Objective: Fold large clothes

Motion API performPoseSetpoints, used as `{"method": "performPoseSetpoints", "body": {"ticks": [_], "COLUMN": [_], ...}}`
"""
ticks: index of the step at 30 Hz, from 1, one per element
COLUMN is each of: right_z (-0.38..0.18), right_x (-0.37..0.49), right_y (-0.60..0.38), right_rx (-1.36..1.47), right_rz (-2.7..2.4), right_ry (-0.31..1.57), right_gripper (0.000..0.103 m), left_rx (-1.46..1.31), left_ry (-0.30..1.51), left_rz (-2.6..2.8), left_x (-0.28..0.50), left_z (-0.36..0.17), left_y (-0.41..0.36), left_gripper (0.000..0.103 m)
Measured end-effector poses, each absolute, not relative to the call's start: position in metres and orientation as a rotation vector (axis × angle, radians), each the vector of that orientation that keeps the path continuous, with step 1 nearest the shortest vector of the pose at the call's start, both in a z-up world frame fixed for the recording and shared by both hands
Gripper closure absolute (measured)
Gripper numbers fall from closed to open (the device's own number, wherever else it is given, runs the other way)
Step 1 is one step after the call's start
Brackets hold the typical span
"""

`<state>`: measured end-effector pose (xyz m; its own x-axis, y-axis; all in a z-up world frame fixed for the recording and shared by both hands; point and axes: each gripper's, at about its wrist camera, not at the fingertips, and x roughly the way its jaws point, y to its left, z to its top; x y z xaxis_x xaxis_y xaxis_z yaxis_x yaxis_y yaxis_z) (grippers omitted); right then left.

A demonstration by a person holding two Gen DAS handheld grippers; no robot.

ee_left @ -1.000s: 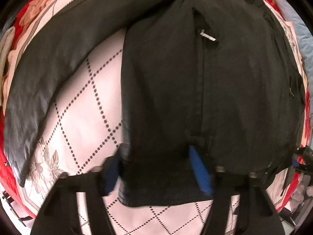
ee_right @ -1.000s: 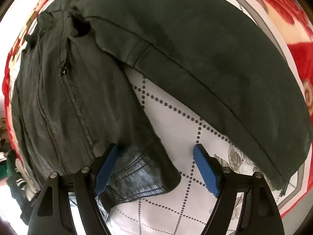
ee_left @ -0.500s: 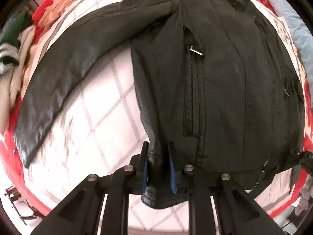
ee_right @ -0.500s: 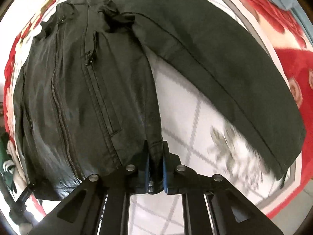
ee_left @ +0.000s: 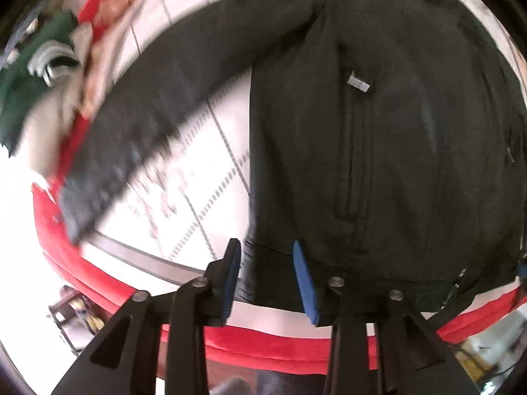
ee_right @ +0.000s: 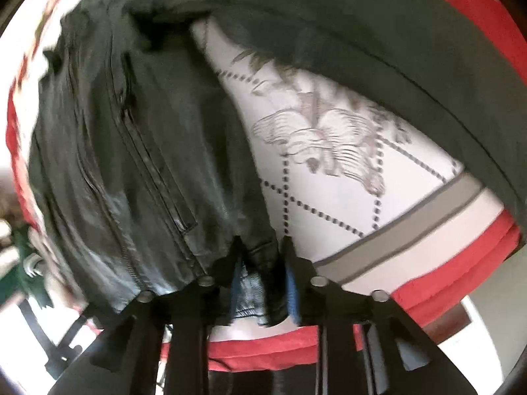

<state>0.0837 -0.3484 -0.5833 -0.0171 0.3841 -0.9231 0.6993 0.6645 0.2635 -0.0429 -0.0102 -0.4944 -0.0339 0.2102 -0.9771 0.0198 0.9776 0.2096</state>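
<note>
Black leather jacket [ee_left: 395,151] with zipped pockets lies flat, front up, on a bed covered by a white quilted bedspread [ee_left: 210,177] with dotted diamond lines, grey flower print and red border. Both sleeves are spread out to the sides, away from the body.

Left hand-held gripper [ee_left: 267,279]: jaws apart and opening, blue pads either side of the jacket's lower hem corner. Hem sits between the pads, with clear gaps showing; not pinched.

Right hand-held gripper [ee_right: 263,283]: jaws opening too. The opposite hem corner is bunched up between its blue pads; the view is blurred, but fabric looks loose in the gap rather than clamped.

Silver zipper pull [ee_left: 358,82] visible on the chest pocket in the left wrist view. The right wrist view shows the long pocket zip [ee_right: 154,171] running down the front panel.

Green and white clothing pile [ee_left: 36,75] sits off the bed's edge, past the left sleeve cuff, heavily blurred.
</note>
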Motion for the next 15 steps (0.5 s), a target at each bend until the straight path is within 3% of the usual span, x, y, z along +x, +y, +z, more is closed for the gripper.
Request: {"method": "performPoseSetpoints", "body": {"ticks": [1,3,4,9,15], "right_z": [-0.580,-0.577,-0.581,-0.581,-0.587], "right_x": [0.073,0.051,0.041,-0.013,-0.057], "right_y": [-0.360,-0.377,-0.388,-0.435,-0.480], "right_rx": [0.968,1.083,1.137,1.354,1.540], "right_rz": [-0.334,-0.391,-0.426,-0.650,-0.771], "right_ry": [1.577,1.475,1.430,1.239,0.773], "right_gripper": [0.056,0.054,0.051,0.049,0.049], "left_rx": [0.196,0.232,0.242,0.368,0.363], "left_ry": [1.581,1.534,1.522,1.446,1.453], "left_rz": [0.154,0.135,0.123,0.011,-0.084], "left_x": [-0.045,-0.053,-0.037,-0.002,0.017], "left_z": [-0.488,-0.469,-0.450,-0.442,-0.494], "left_y": [-0.015,-0.031,-0.045,-0.141,-0.239], "left_gripper": [0.057,0.025,0.016,0.006,0.004]}}
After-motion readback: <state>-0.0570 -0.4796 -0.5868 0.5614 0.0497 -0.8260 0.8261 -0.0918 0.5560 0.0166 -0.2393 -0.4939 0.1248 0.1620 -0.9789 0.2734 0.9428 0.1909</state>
